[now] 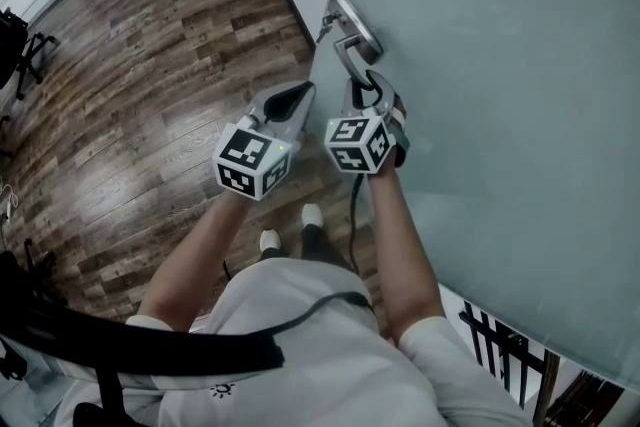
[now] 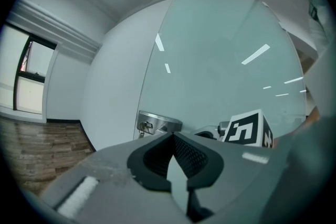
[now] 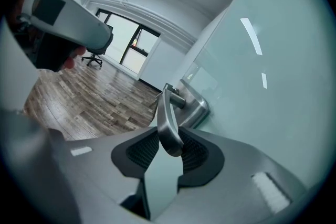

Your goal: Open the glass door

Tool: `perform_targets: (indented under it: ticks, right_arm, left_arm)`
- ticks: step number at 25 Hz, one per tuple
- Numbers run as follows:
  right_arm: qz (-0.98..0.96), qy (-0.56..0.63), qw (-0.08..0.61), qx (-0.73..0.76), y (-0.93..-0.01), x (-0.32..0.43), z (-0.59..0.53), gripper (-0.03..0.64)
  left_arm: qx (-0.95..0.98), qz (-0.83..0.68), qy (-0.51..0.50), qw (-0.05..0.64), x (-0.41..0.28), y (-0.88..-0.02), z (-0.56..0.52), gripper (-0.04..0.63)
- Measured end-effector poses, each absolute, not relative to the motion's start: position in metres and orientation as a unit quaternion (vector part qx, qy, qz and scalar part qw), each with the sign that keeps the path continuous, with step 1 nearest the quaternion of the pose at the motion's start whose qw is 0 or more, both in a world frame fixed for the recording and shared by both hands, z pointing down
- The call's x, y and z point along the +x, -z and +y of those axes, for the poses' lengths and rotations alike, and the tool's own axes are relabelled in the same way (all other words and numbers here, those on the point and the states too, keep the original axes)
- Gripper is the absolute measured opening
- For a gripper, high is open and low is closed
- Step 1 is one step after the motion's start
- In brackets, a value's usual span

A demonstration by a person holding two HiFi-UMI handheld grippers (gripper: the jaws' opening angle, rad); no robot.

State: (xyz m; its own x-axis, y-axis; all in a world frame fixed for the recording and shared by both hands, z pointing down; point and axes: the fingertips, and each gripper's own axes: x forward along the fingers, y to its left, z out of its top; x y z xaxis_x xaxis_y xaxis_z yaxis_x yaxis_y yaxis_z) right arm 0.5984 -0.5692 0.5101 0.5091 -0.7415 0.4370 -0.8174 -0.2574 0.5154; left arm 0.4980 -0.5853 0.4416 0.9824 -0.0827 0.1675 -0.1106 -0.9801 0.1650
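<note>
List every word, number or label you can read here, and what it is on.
No readable text anywhere.
Cube on the left gripper, cube on the right gripper: black-and-white patterns, no letters.
Shirt: small pale mark, too small to read.

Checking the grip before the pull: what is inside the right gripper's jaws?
The metal door handle: its free end sits between the right gripper's jaws, which are closed on it. The pads cover that end's sides, so the contact itself cannot be seen.

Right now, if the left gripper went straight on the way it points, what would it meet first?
Most likely the glass door, just above the metal lock plate; how far off it is cannot be judged.
</note>
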Motion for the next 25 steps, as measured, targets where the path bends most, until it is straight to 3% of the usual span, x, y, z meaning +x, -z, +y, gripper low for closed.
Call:
perform_targets:
  ticks: [25]
  right_arm:
    - [-0.471, -0.072, 0.348, 0.807, -0.513, 0.653, -0.564, 0.117]
  left_arm:
    - [0.991, -0.056, -0.086, 0.086, 0.533, -0.448, -0.59, 0.002]
